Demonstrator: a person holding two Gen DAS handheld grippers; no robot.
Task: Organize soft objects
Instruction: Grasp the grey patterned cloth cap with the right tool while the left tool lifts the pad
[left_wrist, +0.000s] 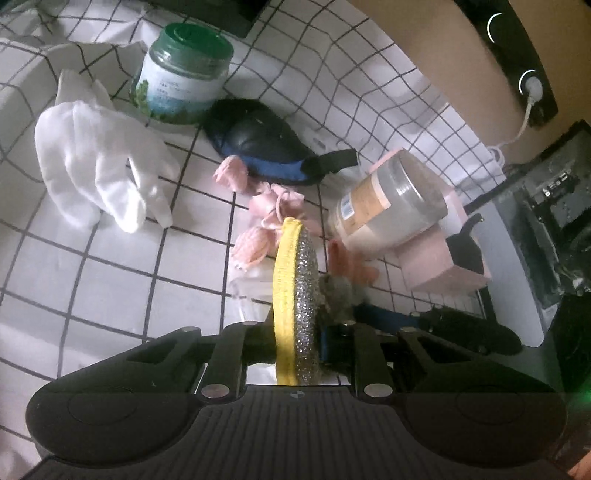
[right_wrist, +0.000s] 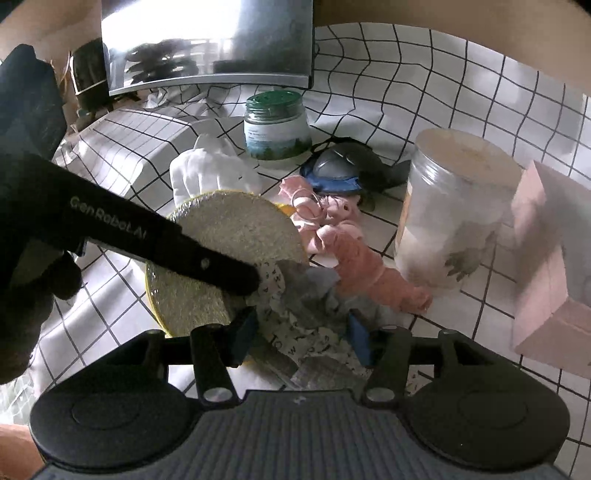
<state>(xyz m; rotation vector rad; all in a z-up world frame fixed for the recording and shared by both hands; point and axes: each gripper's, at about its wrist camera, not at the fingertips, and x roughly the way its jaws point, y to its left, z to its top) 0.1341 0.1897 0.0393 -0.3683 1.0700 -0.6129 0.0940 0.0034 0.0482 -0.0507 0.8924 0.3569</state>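
We are holding a round scouring pad (left_wrist: 295, 306), yellow-rimmed with a glittery silver face, edge-on in the left gripper (left_wrist: 295, 350), whose jaws are pinching it. From the right wrist view the same pad (right_wrist: 229, 236) is tilting over the checked tablecloth (right_wrist: 424, 74), with one black finger (right_wrist: 221, 266) of the left gripper lying across its face. The right gripper (right_wrist: 303, 332) is standing half spread around a bundle of grey and letter-printed cloth (right_wrist: 303, 295); its blue pads are flanking the bundle, and we cannot tell whether they are pressing on it. Crowding the far side of the pad is a tangle of pink knitted pieces with cords (left_wrist: 269, 210), and beyond it a blue and black padded pouch (left_wrist: 266, 144). To the far left a white glove (left_wrist: 99, 162) is lying flat, with a green-lidded jar (left_wrist: 181, 74) standing behind it. To the right a clear plastic jar (left_wrist: 388, 206) is leaning against a pink box (left_wrist: 439, 266), close beside the pink tangle. In the right wrist view the clear jar (right_wrist: 450, 210) is standing between the pink pieces (right_wrist: 362, 258) and the pink box (right_wrist: 543, 266), narrowing the space on that side.
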